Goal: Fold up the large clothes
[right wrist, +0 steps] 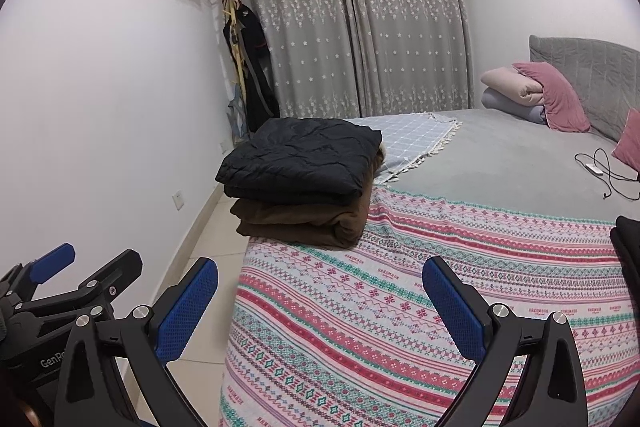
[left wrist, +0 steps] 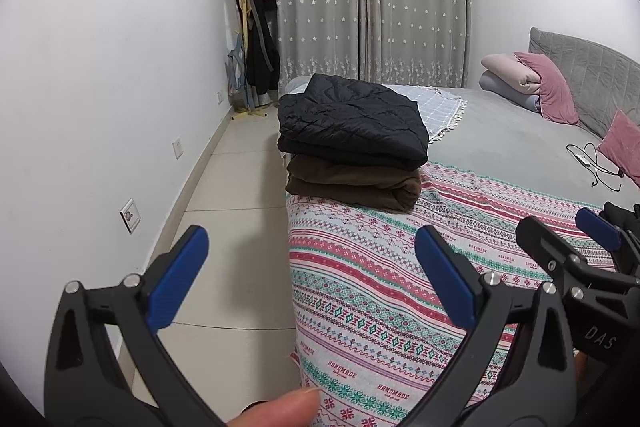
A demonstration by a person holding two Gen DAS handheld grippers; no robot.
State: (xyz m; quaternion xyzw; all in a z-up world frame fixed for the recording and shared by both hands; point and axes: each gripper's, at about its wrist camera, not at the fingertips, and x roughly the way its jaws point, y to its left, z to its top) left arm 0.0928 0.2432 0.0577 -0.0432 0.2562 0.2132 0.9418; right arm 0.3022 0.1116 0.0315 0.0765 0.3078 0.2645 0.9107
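Observation:
A folded black quilted jacket (left wrist: 352, 119) (right wrist: 300, 155) lies on top of a folded brown garment (left wrist: 352, 183) (right wrist: 300, 223) at the bed's left corner. Both rest on a striped patterned blanket (left wrist: 360, 267) (right wrist: 400, 307). My left gripper (left wrist: 310, 239) (right wrist: 94, 259) is open and empty, hovering over the blanket's left edge, short of the stack. Beside it, my right gripper (right wrist: 320, 267) (left wrist: 564, 227) is also open and holds nothing. A piece of dark cloth (right wrist: 628, 243) (left wrist: 620, 211) shows at the right edge, mostly out of view.
A grey bed sheet (right wrist: 500, 155) carries a checked fringed throw (right wrist: 408, 139), rolled quilts (right wrist: 512, 95), pink pillows (right wrist: 560, 99) and a charger cable (right wrist: 604, 167). Left of the bed runs tiled floor (left wrist: 224, 227) along a white wall, with a coat rack (left wrist: 256, 39) by the curtains.

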